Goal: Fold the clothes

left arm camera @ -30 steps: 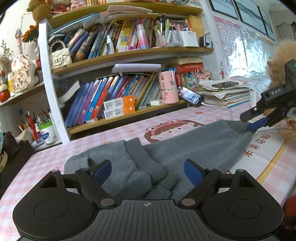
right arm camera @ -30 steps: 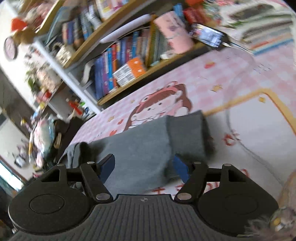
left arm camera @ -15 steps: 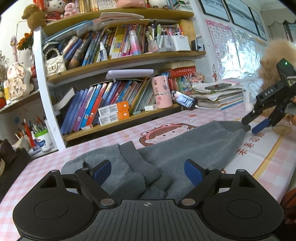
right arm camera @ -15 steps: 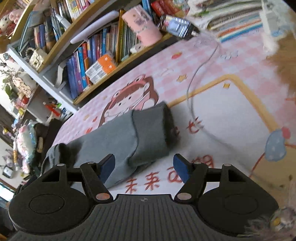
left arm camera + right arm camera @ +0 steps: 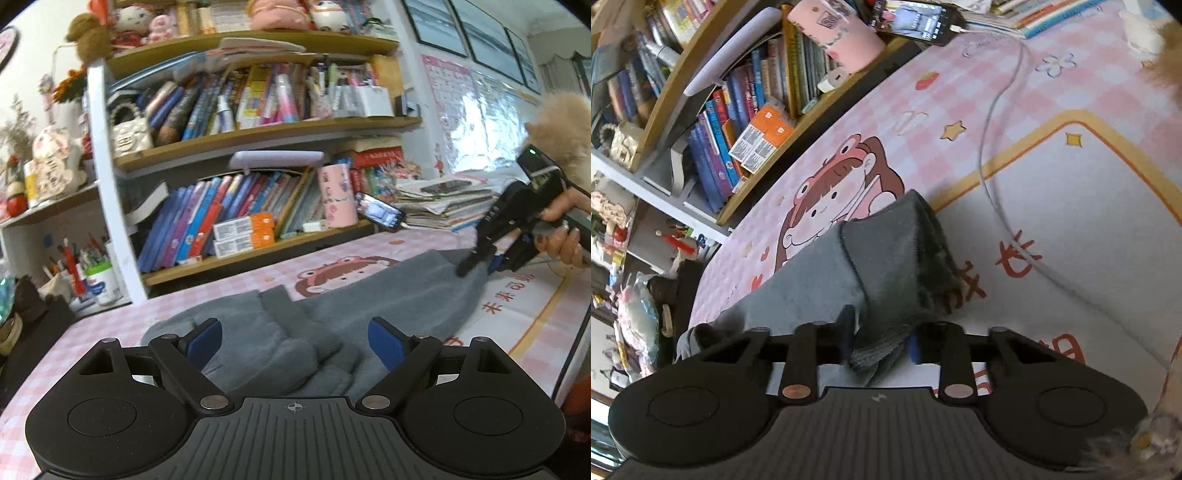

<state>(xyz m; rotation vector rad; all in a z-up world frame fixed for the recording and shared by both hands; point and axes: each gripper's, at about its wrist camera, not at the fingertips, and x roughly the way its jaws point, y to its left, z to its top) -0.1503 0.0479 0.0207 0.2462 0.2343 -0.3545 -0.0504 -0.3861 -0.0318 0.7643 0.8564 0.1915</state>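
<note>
So the right gripper (image 5: pixel 881 341) has dropped onto the cuff end of the grey garment (image 5: pixel 369 299), and its jaws, wide apart half a second ago, are closing with a bunch of fabric between them. Looks pinched already, though the pads are half hidden, so maybe not fully tight. The left gripper (image 5: pixel 295 341) hovers with jaws apart over the crumpled end, holding nothing. The garment lies on the pink table (image 5: pixel 1015 110). Reckon the fold can start now.

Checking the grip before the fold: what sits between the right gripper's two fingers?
A bunched edge of the grey garment, near its cuff, lies between the closing jaws of the right gripper, shown in the right wrist view.
</note>
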